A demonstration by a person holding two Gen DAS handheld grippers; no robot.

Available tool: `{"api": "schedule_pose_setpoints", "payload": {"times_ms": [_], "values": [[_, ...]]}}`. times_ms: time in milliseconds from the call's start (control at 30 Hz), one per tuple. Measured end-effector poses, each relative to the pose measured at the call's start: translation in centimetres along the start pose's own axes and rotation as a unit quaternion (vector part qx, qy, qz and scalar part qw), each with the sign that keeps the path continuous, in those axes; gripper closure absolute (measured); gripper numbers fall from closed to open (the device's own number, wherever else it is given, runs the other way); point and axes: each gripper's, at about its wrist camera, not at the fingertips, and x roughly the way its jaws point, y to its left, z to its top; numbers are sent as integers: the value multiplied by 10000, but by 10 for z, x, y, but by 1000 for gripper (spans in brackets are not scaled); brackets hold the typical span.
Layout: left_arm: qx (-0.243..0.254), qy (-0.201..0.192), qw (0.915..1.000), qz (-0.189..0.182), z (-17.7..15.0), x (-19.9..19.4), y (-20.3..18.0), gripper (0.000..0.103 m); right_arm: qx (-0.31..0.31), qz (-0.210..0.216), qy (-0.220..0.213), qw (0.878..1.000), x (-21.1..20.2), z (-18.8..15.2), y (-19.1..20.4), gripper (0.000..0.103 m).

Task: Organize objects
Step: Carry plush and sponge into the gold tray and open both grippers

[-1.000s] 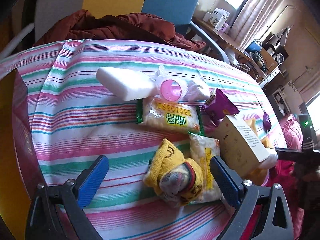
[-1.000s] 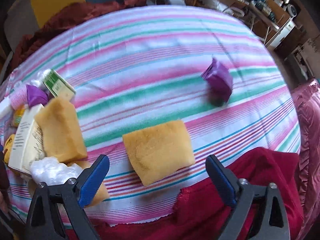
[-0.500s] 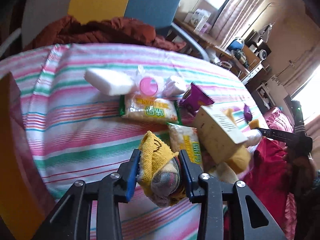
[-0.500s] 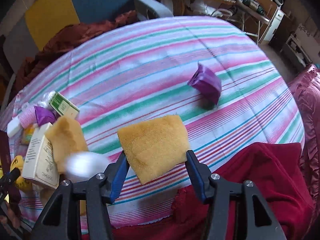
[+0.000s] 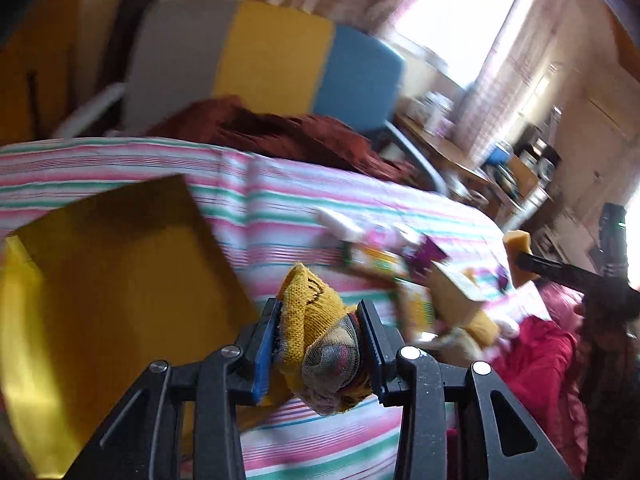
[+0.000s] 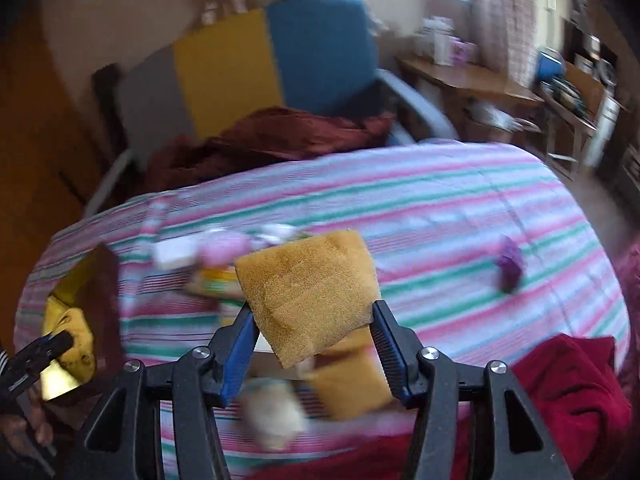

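Observation:
My left gripper (image 5: pixel 318 334) is shut on a bundle of yellow knitted socks (image 5: pixel 316 320) and holds it above the striped tablecloth, next to a yellow-lined open box (image 5: pixel 112 280). My right gripper (image 6: pixel 312 328) is shut on a yellow sponge (image 6: pixel 310 288) and holds it lifted above the table. The socks and the left gripper also show in the right wrist view (image 6: pixel 76 340) by the box (image 6: pixel 66 292). A blurred pile of snack packets (image 5: pixel 384 256), a carton (image 5: pixel 456 284) and another sponge (image 6: pixel 348 380) lies on the cloth.
A purple packet (image 6: pixel 510 264) lies alone on the right of the striped table (image 6: pixel 440 216). A chair with a dark red garment (image 5: pixel 272 132) stands behind it. Red cloth (image 6: pixel 572 392) lies at the near right edge. Both views are motion-blurred.
Both grippers shut on their objects and lifted them. The left one has swung left with the socks to the yellow box; the right one has raised the sponge and turned towards the pile.

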Motion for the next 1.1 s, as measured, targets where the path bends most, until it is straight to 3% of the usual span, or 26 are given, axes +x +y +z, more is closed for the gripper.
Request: {"api": "schedule_pose_setpoints", "payload": {"times_ms": [167,333,400,467,533,600,767,1100], "values": [[-187,-290,9960,824,-17,-36,53,63,-797,946,86,9923,20,-4,113,46],[-563,-217,9875,1455,-45,-49,104,61,-1546,1524,206,9759,39,-30,221,46],[-748,-215,9832,1648,-58,-55,119,56,-1793,1596,240,9705,45,-41,252,45],[-902,-236,9805,1730,-71,-63,131,38,-2103,1622,257,9637,49,-53,283,43],[-1005,-314,9766,1876,-80,-71,137,29,-2353,1555,227,9591,53,-62,303,39],[-1110,-408,9732,1974,-88,-81,143,26,-2533,1412,208,9568,56,-71,317,33],[-1309,-658,9662,2119,-94,-103,149,19,-2843,1239,28,9507,47,-91,337,31],[-1225,-862,9635,2221,-85,-115,139,16,-3082,1009,-334,9454,32,-105,348,31]]}}
